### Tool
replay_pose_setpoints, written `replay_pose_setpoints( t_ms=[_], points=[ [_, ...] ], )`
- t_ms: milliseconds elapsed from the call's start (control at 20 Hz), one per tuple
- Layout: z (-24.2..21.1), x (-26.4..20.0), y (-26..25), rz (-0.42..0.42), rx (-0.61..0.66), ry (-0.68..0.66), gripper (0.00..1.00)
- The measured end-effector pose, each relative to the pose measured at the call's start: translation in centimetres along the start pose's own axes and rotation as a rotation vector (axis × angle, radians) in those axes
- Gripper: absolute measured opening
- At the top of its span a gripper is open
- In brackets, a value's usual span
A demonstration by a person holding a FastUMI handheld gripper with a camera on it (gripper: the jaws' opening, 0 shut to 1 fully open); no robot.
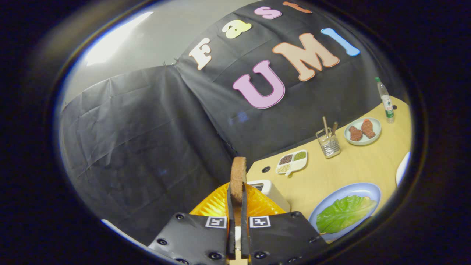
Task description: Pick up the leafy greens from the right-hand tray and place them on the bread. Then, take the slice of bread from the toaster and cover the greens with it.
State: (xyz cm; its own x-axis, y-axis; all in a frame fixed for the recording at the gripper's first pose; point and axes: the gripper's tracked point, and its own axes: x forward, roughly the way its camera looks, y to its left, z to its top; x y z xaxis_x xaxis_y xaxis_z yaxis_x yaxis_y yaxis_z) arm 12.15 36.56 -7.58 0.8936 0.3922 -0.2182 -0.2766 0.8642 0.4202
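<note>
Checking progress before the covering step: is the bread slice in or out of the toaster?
Out: the bread slice stands on edge, clamped in the gripper, lifted clear of the toaster.

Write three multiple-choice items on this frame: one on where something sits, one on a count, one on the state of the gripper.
1. Where is the leafy green?
A. on the blue plate beside the toaster
B. in the wire holder
C. between the fingers

2. How many brown pieces lie on the small plate near the bottle?
A. one
B. two
C. four

3. What is the gripper doing?
A. standing wide open
B. shut on the slice of bread
C. shut on the bottle

Answers:
1 A: the leaf lies flat on the blue plate, right of the toaster.
2 B: two brown pieces sit side by side there.
3 B: both fingers press the upright slice of bread, held above the table.
</note>
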Motion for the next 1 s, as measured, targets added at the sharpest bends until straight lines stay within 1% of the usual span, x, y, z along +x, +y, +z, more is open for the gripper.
replay_pose_setpoints(
  t_ms=[150, 350, 500, 650, 800, 1000],
  points=[
    [0.9, -2.1, -2.7, -0.024, 0.036, -0.035, 0.09],
    [0.3, -4.7, -7.3, -0.053, 0.136, -0.044, 0.08],
    [-1.0, -5.7, -10.8, -0.078, 0.207, -0.036, 0.08],
    [-2.5, -5.5, -14.0, -0.116, 0.255, -0.017, 0.08],
    [-4.3, -4.8, -16.1, -0.141, 0.304, 0.031, 0.08],
    [-6.7, -4.3, -18.8, -0.198, 0.305, 0.087, 0.09]
  ],
)
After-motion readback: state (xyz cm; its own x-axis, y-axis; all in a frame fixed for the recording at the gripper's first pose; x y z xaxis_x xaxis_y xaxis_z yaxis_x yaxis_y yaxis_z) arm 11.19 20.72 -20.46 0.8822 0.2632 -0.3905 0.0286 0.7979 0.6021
